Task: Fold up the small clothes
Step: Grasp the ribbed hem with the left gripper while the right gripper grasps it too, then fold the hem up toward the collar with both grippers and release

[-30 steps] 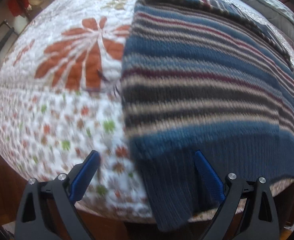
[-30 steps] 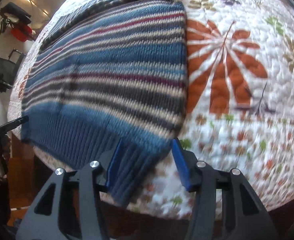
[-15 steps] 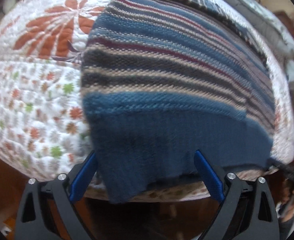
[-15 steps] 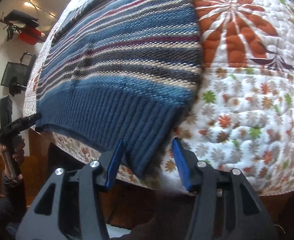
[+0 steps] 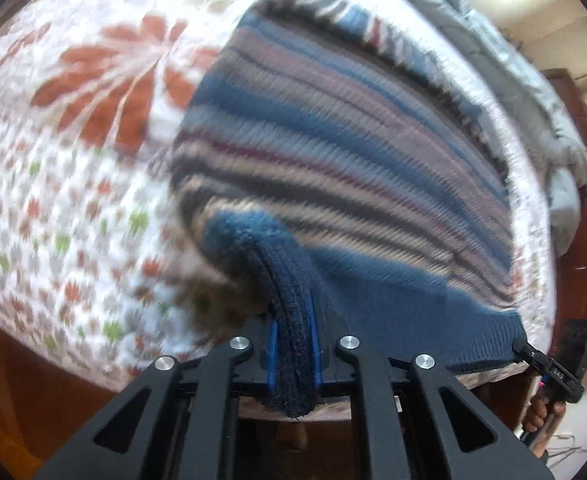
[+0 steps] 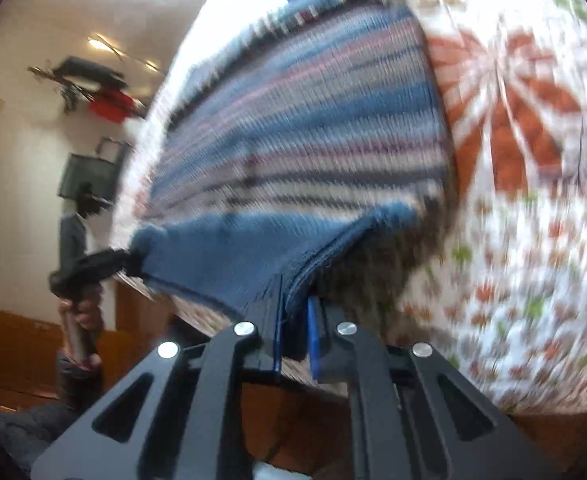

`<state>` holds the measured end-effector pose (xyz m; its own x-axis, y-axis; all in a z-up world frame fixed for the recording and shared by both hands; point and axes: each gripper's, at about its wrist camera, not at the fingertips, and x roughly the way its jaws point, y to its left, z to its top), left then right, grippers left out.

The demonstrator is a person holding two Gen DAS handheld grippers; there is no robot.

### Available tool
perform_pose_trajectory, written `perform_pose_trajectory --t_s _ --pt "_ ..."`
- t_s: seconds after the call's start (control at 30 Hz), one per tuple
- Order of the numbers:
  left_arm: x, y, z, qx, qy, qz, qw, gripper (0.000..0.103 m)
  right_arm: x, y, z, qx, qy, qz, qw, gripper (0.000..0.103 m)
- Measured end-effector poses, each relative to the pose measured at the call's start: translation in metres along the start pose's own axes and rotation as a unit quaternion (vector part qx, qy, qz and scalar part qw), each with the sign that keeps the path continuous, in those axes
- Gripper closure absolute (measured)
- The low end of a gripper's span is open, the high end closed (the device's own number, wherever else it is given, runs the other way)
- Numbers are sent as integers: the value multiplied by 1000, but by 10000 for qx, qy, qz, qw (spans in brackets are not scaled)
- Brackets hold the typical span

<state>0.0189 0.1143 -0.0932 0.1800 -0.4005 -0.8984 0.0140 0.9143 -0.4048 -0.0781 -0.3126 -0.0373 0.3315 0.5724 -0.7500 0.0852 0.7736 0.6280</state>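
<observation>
Two grippers have just closed, each now clamped on a bottom corner of the striped sweater (image 5: 345,160). The left gripper (image 5: 293,354) pinches the dark blue ribbed hem between its blue fingers (image 5: 272,354), with the knit bunched up and lifted off the floral quilt (image 5: 73,200). The right gripper (image 6: 295,334) grips the opposite hem corner in the same way, the fabric pulled taut between the two. The rest of the sweater lies spread on the quilt-covered bed, collar end farthest away. A grey blanket (image 5: 533,92) is heaped at the far side of the bed. Both views are blurred.
</observation>
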Motion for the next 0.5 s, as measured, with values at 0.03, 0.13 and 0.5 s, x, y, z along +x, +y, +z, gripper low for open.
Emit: perform_pose_trajectory --t_s 0.03,0.13,0.5 --pt "-9 -6 5 53 -129 -46 9999 91 -6 3 9 -6 -76 59 10000 94" --pt "-20 -20 33 106 -408 3 9991 91 -20 10 44 -169 -273 -77 9995 94" --pt "27 -45 130 50 -599 195 9980 84 16 -24 150 264 -177 -424 9986 94"
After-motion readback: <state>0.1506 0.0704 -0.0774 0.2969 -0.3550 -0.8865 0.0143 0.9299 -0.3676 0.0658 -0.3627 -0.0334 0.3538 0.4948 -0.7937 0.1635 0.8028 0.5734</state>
